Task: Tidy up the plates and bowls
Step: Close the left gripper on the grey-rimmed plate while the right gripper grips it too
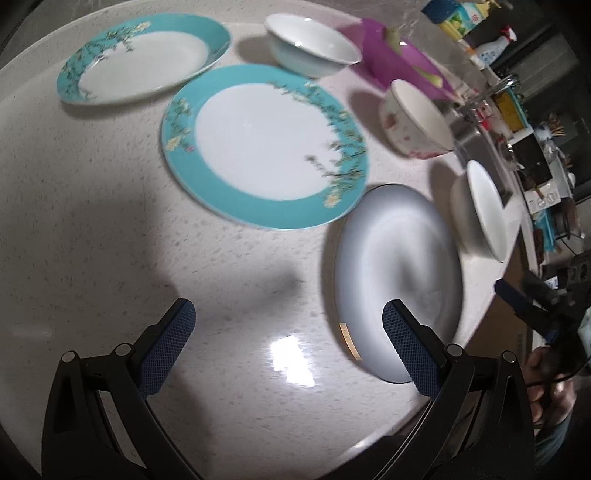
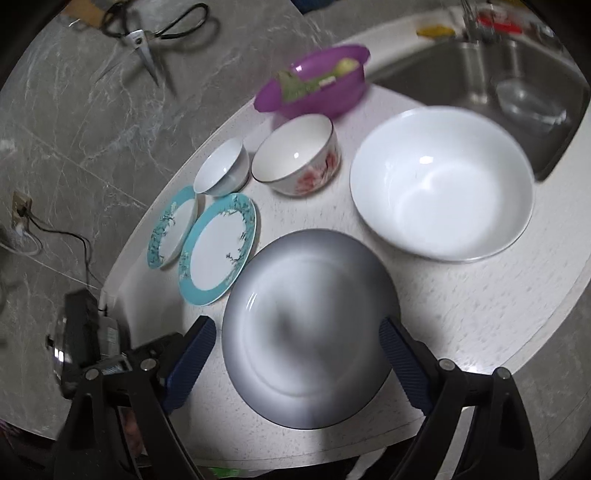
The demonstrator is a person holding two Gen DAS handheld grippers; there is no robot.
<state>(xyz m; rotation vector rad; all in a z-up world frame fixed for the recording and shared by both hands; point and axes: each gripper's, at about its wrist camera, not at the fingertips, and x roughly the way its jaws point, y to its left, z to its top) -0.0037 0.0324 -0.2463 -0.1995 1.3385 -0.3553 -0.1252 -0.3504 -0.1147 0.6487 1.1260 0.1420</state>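
Note:
On the white counter (image 1: 92,221) lie two teal-rimmed plates: a near one (image 1: 264,146) (image 2: 218,249) and a far one (image 1: 142,57) (image 2: 171,230). A plain white plate (image 1: 397,277) (image 2: 310,328) lies at the near edge. Three bowls stand there: a small white one (image 1: 314,44) (image 2: 221,168), a flower-patterned one (image 1: 417,120) (image 2: 297,153) and a large white one (image 1: 484,210) (image 2: 441,182). My left gripper (image 1: 288,328) is open and empty above the counter, left of the white plate. My right gripper (image 2: 297,343) is open, its fingers on either side of the white plate, above it.
A purple bowl (image 2: 314,83) with vegetable scraps stands behind the bowls. A steel sink (image 2: 498,74) is at the far right. Scissors (image 2: 155,33) lie on the grey floor beyond the counter. Bottles and clutter (image 1: 491,48) line the far side.

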